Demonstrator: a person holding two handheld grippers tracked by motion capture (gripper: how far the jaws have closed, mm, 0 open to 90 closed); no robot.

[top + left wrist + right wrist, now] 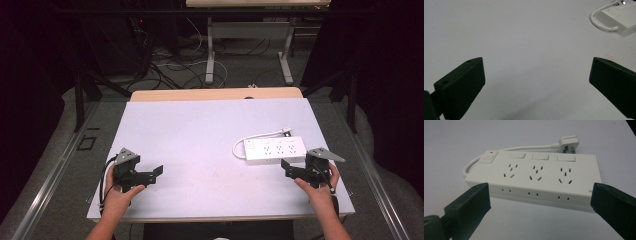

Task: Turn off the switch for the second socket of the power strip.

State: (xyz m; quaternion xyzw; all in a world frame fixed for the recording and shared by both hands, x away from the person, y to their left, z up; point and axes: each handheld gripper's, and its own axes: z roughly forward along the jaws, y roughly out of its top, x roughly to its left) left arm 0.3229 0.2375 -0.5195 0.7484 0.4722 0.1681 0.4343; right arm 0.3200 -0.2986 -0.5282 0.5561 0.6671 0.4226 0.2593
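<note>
**Bench inventory: one power strip, two hand-held grippers**

Item 1. White power strip (275, 149), lying flat on the pale bench (200, 135), on the right-hand half toward the near edge in the high view. Top face up. The right gripper view shows three socket groups in a row on the top face, a blank white rectangular cover above each, and a rocker switch (488, 157) with a red mark at the strip's left end. A further row of small slot pairs runs along the near side wall. A few grey characters sit at the strip's lower right corner, too small and cut off to read. No brand name can be made out.

Item 2. White cable (499, 151), leaving the switch end of the strip, looping out and running behind the strip to a white plug (568, 143) that lies on the bench just beyond the far long side.

Item 3. Right gripper (291, 170), held in a hand (320, 187) at the near right of the bench. Jaws wide apart, nothing between them; they stand just before the strip's near long side, not touching it.

Item 4. Left gripper (155, 174), held in a hand (120, 192) at the near left, well apart from the strip. Jaws wide apart over bare bench surface.

No containers present.
</note>
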